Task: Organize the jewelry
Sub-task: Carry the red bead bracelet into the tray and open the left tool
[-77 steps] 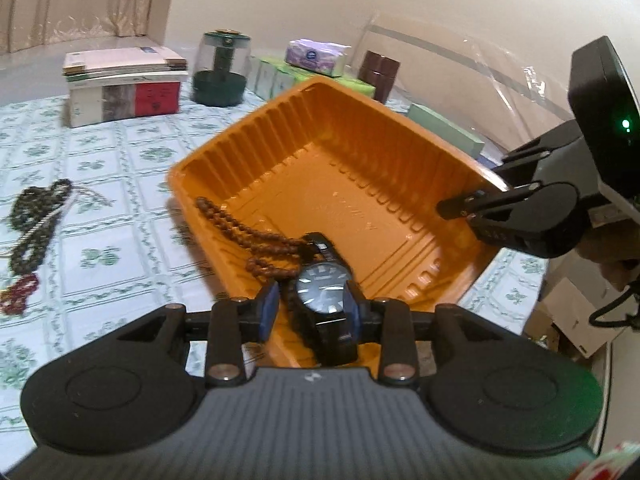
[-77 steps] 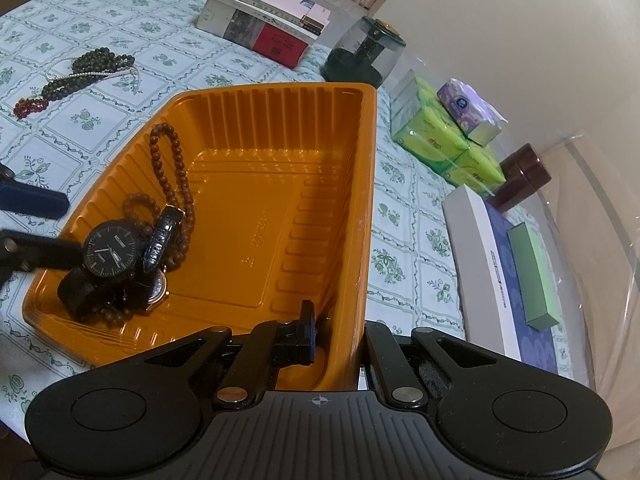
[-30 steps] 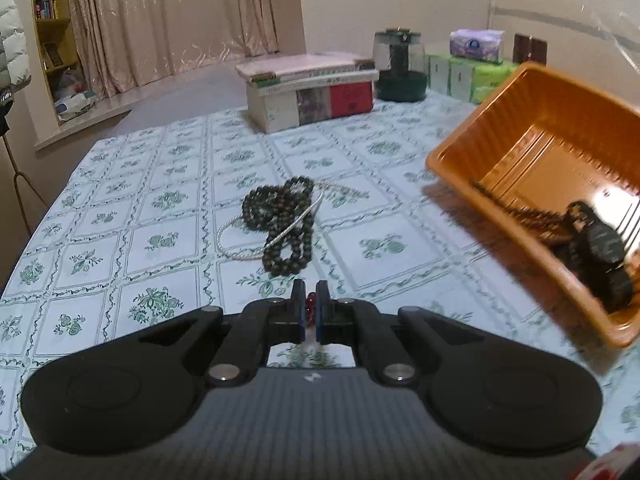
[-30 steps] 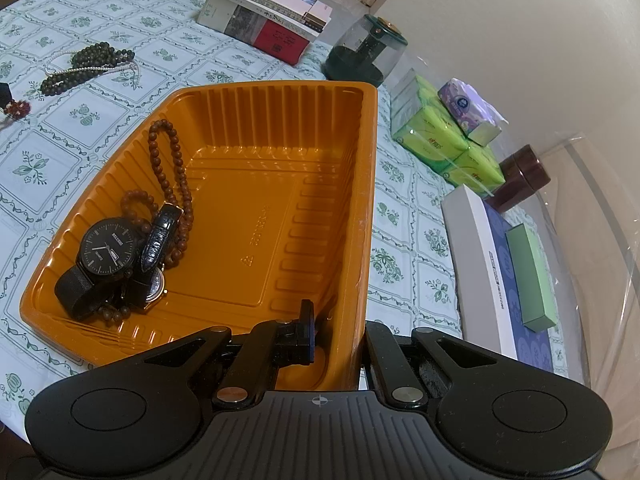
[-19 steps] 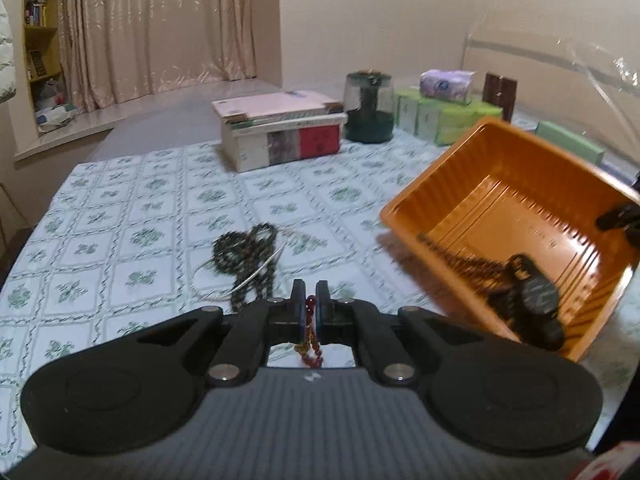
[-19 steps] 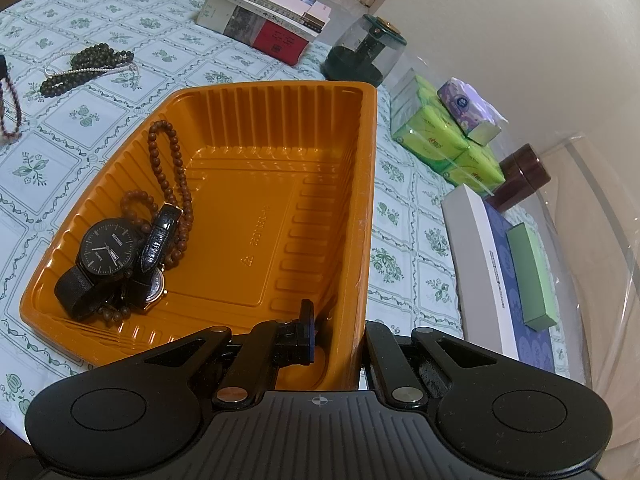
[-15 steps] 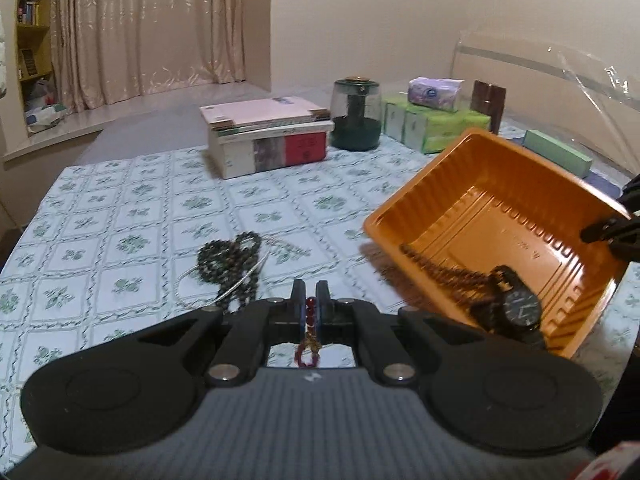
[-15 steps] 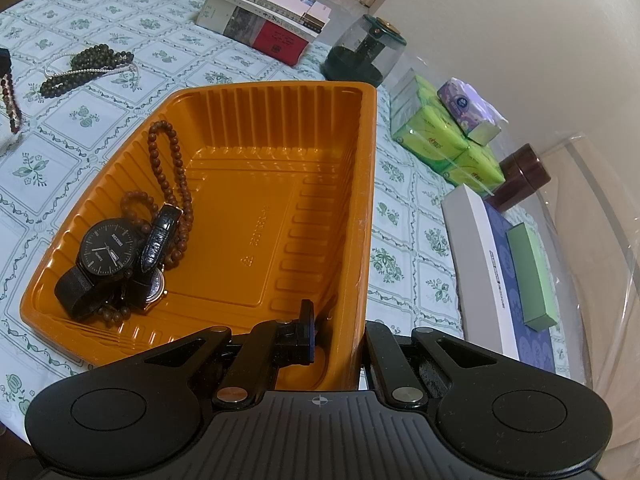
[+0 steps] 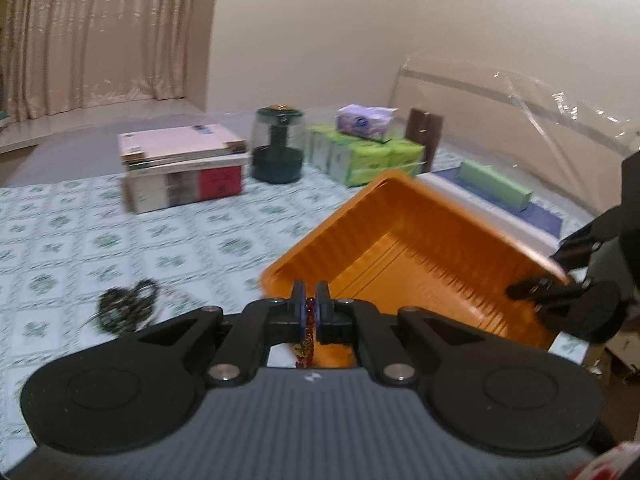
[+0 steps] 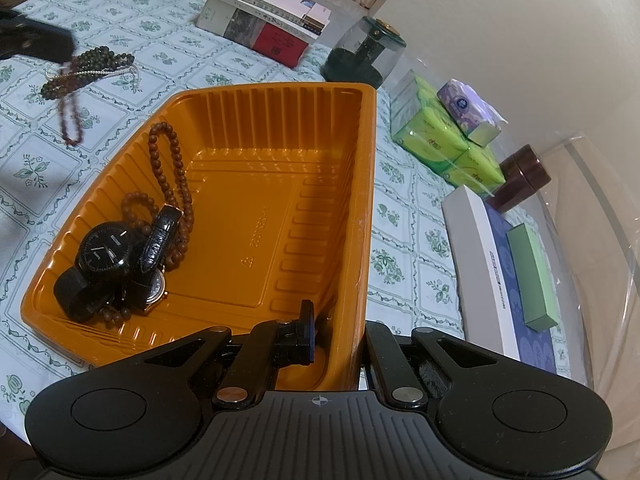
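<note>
A table covered by a white cloth with a green floral grid [image 10: 404, 216] fills both views, with a plain cream wall [image 9: 360, 40] behind it and beige curtains [image 9: 100, 32] in the upper left of the left wrist view. An orange plastic tray [image 10: 280, 184] with ribbed walls sits mid-frame in the right wrist view; in its lower left corner lie a black wristwatch [image 10: 102, 250], a second watch with a dark strap [image 10: 158, 240] and a string of brown wooden beads [image 10: 172, 168]. The right gripper [image 10: 336, 340] is pressed together on the tray's near right wall, one finger inside and one outside. The left gripper [image 9: 309, 310] is pinching a red bead bracelet [image 9: 306, 340], which hangs below its closed pads just at the tray's near corner; in the right wrist view the same bracelet [image 10: 70, 120] dangles at the upper left, over the cloth and left of the tray. A heap of dark green beads [image 10: 92, 66] with a thin pale strand rests on the cloth beyond it. Along the far edge stand a stack of books [image 9: 182, 168], a dark green jar with a clear dome [image 9: 278, 148], green tissue packs [image 9: 360, 156] topped by a purple pack [image 9: 364, 122], two brown canisters [image 9: 426, 136], and a green box [image 10: 530, 276] on a white and blue flat box [image 10: 480, 264]. Clear plastic sheeting [image 9: 520, 96] rises at the right.
</note>
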Available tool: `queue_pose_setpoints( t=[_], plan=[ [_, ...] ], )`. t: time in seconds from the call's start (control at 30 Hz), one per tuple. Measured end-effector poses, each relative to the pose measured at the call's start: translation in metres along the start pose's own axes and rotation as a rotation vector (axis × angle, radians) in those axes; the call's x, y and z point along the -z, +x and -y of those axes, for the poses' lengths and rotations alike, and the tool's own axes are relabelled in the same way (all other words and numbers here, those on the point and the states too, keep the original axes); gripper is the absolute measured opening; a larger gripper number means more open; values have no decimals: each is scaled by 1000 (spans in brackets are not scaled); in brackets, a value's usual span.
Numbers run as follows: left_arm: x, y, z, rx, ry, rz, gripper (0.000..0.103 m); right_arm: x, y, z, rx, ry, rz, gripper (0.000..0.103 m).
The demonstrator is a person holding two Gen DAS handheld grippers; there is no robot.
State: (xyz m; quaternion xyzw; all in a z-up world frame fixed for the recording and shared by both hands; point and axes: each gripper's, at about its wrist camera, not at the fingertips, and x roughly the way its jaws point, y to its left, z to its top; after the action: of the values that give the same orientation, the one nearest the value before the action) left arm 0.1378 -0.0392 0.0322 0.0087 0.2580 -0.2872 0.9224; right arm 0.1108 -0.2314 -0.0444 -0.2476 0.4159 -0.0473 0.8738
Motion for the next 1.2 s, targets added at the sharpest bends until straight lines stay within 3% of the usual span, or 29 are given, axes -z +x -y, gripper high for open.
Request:
queue_pose_setpoints(
  t=[0.4, 0.67, 0.77, 0.97, 1.2],
  plan=[
    [-11, 45, 21, 109, -36, -42, 3, -1, -1, 0, -8, 9, 2, 6],
    [-6, 69, 24, 141, -50, -93, 4, -1, 0, 0, -9, 11, 2, 6],
    [-5, 69, 22, 142, -56, -90, 18, -1, 0, 0, -9, 11, 1, 6],
    [1, 49, 2, 44, -60, -60, 19, 0, -1, 0, -9, 11, 2, 6],
    [34, 17, -40, -179, -78, -59, 25, -1, 0, 0, -7, 12, 3, 6]
  ],
)
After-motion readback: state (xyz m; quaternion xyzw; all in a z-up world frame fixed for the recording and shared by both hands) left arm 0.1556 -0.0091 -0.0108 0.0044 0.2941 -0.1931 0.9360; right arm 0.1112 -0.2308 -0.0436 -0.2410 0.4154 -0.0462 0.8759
